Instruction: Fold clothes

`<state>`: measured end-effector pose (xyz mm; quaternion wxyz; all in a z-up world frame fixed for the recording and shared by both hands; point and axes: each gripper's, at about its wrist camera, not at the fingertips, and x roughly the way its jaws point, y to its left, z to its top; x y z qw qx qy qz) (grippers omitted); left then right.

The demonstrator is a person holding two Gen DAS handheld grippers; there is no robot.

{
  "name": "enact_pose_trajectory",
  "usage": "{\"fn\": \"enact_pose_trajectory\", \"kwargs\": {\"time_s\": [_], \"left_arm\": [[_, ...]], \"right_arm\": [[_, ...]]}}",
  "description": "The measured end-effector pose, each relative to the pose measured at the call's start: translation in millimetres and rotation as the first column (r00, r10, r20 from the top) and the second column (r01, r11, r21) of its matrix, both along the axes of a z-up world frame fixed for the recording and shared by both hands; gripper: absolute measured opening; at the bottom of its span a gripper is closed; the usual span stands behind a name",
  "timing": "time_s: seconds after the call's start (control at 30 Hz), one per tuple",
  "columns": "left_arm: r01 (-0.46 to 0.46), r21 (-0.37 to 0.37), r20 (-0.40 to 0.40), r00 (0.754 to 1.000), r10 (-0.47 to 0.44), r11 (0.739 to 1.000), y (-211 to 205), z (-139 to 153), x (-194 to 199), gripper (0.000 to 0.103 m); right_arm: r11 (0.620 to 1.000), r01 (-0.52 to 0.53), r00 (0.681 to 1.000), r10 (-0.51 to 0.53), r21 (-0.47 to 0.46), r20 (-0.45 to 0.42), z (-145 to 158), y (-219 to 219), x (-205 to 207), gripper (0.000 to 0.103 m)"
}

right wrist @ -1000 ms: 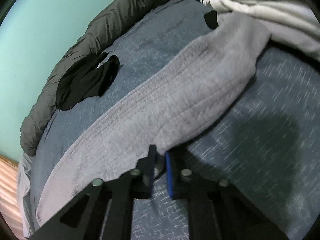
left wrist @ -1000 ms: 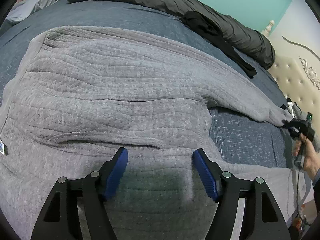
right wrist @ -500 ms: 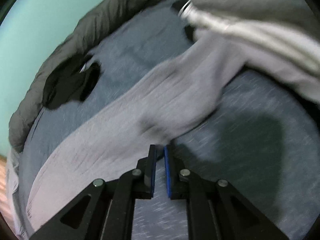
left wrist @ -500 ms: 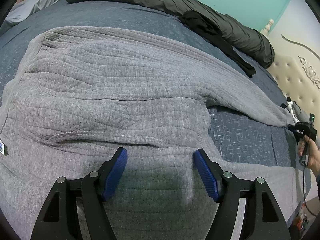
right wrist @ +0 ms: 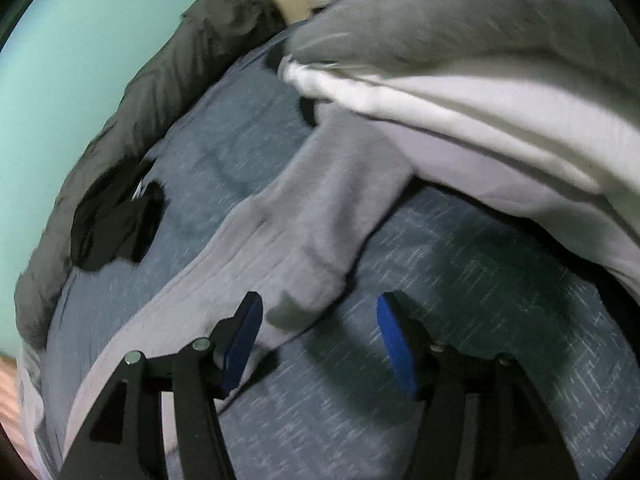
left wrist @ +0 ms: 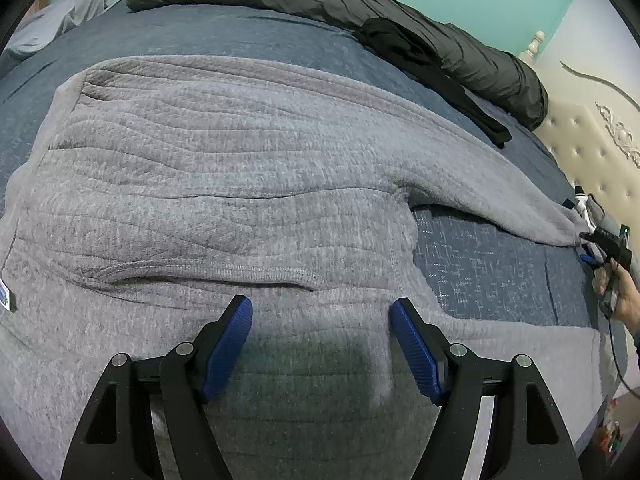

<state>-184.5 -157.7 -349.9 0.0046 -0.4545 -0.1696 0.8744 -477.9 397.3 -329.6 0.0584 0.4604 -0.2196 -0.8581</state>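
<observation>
A grey ribbed sweater (left wrist: 224, 184) lies spread flat on the blue bedspread (left wrist: 492, 268). My left gripper (left wrist: 320, 340) hovers open over its lower body, touching nothing. One sleeve (left wrist: 500, 196) stretches right toward the headboard; its cuff (right wrist: 316, 280) lies on the bedspread in the right wrist view. My right gripper (right wrist: 318, 336) stands open just behind that cuff, its blue pads apart with nothing held. In the left wrist view the right gripper (left wrist: 600, 240) shows at the sleeve's end, held by a hand (left wrist: 624, 300).
A dark grey rolled duvet (left wrist: 360, 4) runs along the bed's far side with a black garment (left wrist: 432, 64) beside it. A pile of grey and white clothes (right wrist: 480, 88) sits close to the right of the cuff. A padded headboard (left wrist: 592, 152) stands at right.
My right gripper was shut on the sleeve cuff; it has opened and the cuff now lies loose on the bedspread. The left gripper has stayed in place, open.
</observation>
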Motion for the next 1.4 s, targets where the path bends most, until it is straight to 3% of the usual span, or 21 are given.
{"fn": "enact_pose_trajectory", "kwargs": {"time_s": [0.13, 0.17, 0.2, 0.27, 0.3, 0.37, 0.53, 0.73, 0.83, 1.03, 1.23, 1.33, 1.4], "left_arm": [[0.002, -0.011, 0.005, 1.0, -0.002, 1.0, 2.0, -0.6, -1.5, 0.077], [0.003, -0.014, 0.006, 1.0, -0.003, 1.0, 2.5, -0.8, -1.9, 0.077], [0.003, -0.016, 0.008, 1.0, -0.003, 1.0, 3.0, -0.9, -2.3, 0.078], [0.004, -0.022, 0.01, 1.0, -0.004, 1.0, 4.0, -1.2, -3.0, 0.079], [0.005, -0.024, 0.011, 1.0, -0.005, 1.0, 4.5, -1.3, -3.4, 0.079], [0.006, -0.03, 0.014, 1.0, -0.006, 1.0, 5.5, -1.6, -4.2, 0.079], [0.004, -0.033, 0.013, 1.0, -0.004, 0.999, 5.4, -2.4, -4.4, 0.08], [0.005, -0.027, 0.011, 1.0, -0.005, 1.0, 4.8, -2.8, -3.9, 0.08], [0.007, -0.027, 0.012, 1.0, -0.006, 1.0, 4.7, -2.6, -4.0, 0.08], [0.008, -0.023, 0.012, 1.0, -0.008, 1.0, 4.2, -2.3, -2.8, 0.08], [0.011, -0.012, 0.012, 1.0, -0.011, 1.0, 1.5, -1.6, 1.1, 0.08], [0.015, -0.01, 0.016, 1.0, -0.015, 1.0, 1.5, -1.4, 1.5, 0.08], [0.018, -0.011, 0.018, 1.0, -0.018, 1.0, 2.5, -0.9, 0.8, 0.08]], "right_arm": [[1.0, -0.009, 0.999, 0.01, 0.011, -0.047, 1.3, 1.7, -11.8, 0.058], [0.999, -0.025, 0.998, 0.027, 0.034, -0.061, 2.5, -1.5, -14.8, 0.054], [0.998, -0.038, 0.997, 0.041, 0.046, -0.07, 2.8, -4.1, -17.4, 0.041], [0.996, -0.058, 0.994, 0.064, 0.064, -0.087, 3.3, -7.8, -21.1, 0.032], [0.995, -0.064, 0.993, 0.071, 0.08, -0.098, 5.2, -9.1, -21.4, 0.02], [0.991, -0.072, 0.989, 0.086, 0.115, -0.12, 9.7, -11.7, -21.6, 0.016], [0.953, -0.096, 0.948, 0.175, 0.286, -0.267, 47.5, -28.8, -12.0, 0.014], [0.917, -0.031, 0.988, 0.089, 0.398, -0.128, 37.2, -17.2, -27.7, 0.008], [0.886, -0.009, 0.983, 0.092, 0.463, -0.159, 41.6, -17.2, -20.3, 0.008], [0.91, -0.154, 0.95, 0.243, 0.384, -0.194, 52.7, -40.0, 0.2, 0.008], [0.871, -0.357, 0.904, 0.412, 0.337, -0.109, 33.2, -92.2, 14.7, 0.008], [0.841, -0.427, 0.886, 0.462, 0.332, -0.032, 13.7, -115.8, 15.8, 0.008], [0.834, -0.432, 0.891, 0.453, 0.344, 0.021, -2.0, -121.8, 12.6, 0.008]]}}
